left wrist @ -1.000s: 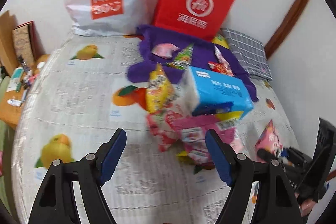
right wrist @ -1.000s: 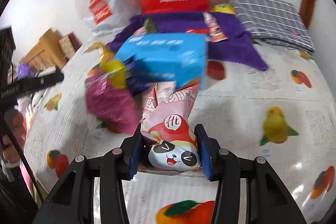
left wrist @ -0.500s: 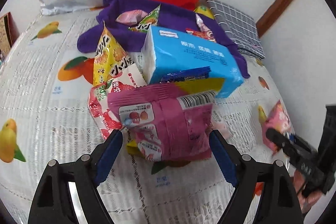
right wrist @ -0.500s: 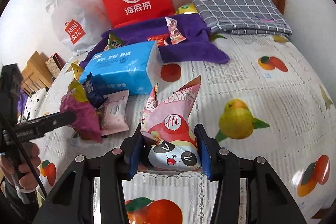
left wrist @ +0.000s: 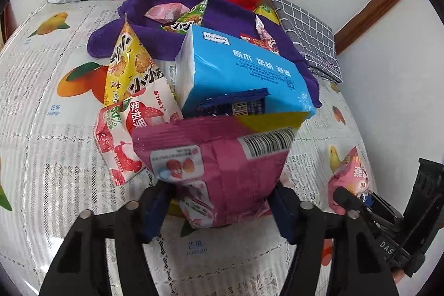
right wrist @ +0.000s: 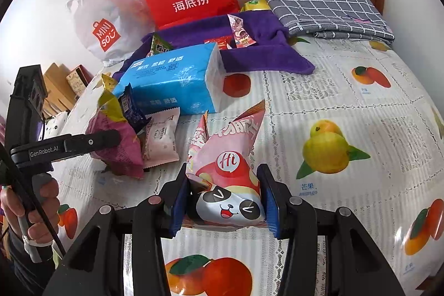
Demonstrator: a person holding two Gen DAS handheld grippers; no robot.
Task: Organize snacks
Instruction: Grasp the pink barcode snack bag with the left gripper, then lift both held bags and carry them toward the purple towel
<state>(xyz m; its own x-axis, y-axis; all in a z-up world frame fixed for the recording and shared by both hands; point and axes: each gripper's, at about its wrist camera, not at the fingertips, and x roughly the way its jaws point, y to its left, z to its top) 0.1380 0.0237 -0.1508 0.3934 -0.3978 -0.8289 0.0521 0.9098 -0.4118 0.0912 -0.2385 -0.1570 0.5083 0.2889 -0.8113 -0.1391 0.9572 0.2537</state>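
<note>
The left gripper (left wrist: 219,208) had just closed on the magenta packet (left wrist: 222,171) in front of the blue tissue pack (left wrist: 244,74); the right gripper (right wrist: 222,201) clamped the panda snack bag (right wrist: 230,185); next, probably lifting both clear

Both fisheye views were bright and evenly lit, sharp at the centre, with soft shadows, curved edges and black corner vignetting.

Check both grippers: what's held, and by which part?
Left gripper, jaws just closed in, clamps the magenta snack bag across its lower end. Right gripper pinches the pink panda snack packet by the sides of its bottom end.
</note>
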